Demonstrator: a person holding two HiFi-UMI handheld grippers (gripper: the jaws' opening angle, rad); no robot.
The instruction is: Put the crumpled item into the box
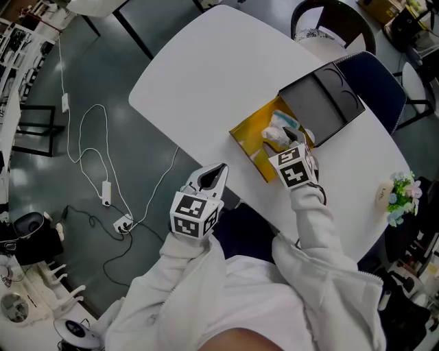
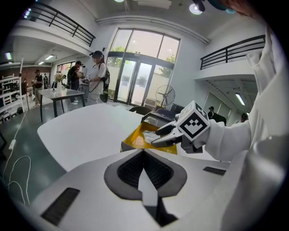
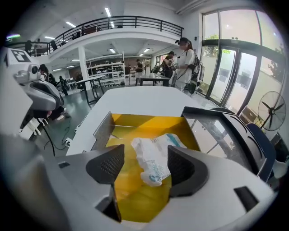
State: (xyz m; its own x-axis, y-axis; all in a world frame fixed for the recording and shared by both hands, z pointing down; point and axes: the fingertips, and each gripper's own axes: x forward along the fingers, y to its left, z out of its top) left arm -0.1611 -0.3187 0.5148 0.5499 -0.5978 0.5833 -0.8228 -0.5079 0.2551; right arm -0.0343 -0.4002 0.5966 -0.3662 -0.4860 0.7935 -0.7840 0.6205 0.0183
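The crumpled white wrapper (image 1: 277, 129) (image 3: 155, 159) lies inside the yellow-lined box (image 1: 247, 134) (image 3: 135, 122), whose dark lid (image 1: 322, 103) is flipped open to the far right. My right gripper (image 1: 292, 135) (image 3: 144, 155) hovers over the box with its jaws open. The wrapper sits between the pads, and neither pad presses on it. My left gripper (image 1: 214, 171) (image 2: 143, 153) is shut and empty at the table's near edge, left of the box. Its own view shows the right gripper (image 2: 159, 135) reaching into the box (image 2: 134, 143).
The box rests on a white rounded table (image 1: 206, 75). A small flower pot (image 1: 401, 195) stands at the table's right edge. Chairs (image 1: 329, 20) stand beyond the table, and cables (image 1: 96, 164) trail on the floor at left. People (image 3: 185, 63) stand far off by the glass doors.
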